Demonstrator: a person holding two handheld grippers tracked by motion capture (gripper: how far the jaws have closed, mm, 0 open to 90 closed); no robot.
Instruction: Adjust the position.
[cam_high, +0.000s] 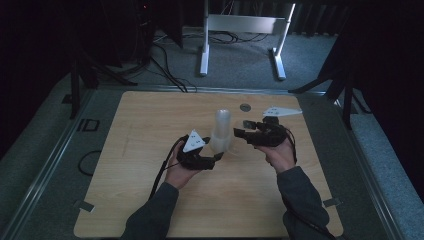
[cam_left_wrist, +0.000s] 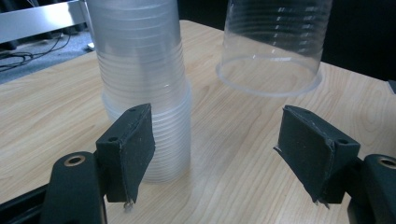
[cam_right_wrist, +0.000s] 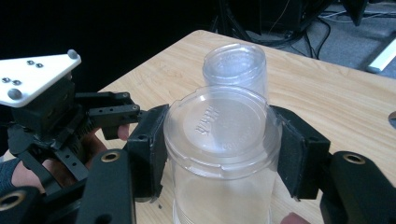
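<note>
While the right gripper (cam_right_wrist: 219, 154) sits low-centre in the right gripper view, its jaws are closed against both sides of a single clear cup (cam_right_wrist: 223, 140), upside down, base up, held near that base. Cup's long axis runs vertical. In the left gripper view the same cup (cam_left_wrist: 273, 46) hangs upper right, rim apparently just off the wooden table (cam_left_wrist: 233, 154); top cut off by frame edge.

Left gripper (cam_left_wrist: 217, 140) is wide open w/ nothing between the pads. Cup stack (cam_left_wrist: 144, 93) stands upright at upper left of that frame, just beyond and touching or nearly touching the left-hand pad; can't tell which. Stack is off-centre from the jaw gap, so the left gripper looks nearer to it & would need to shift sideways to bracket it.

High view: stack (cam_high: 221, 131) mid-frame, left gripper (cam_high: 218, 157) at its lower left, right gripper (cam_high: 240, 131) at its right. Dim & small there; held cup barely readable. Stack top cut off in the left gripper view; cup count unclear.
</note>
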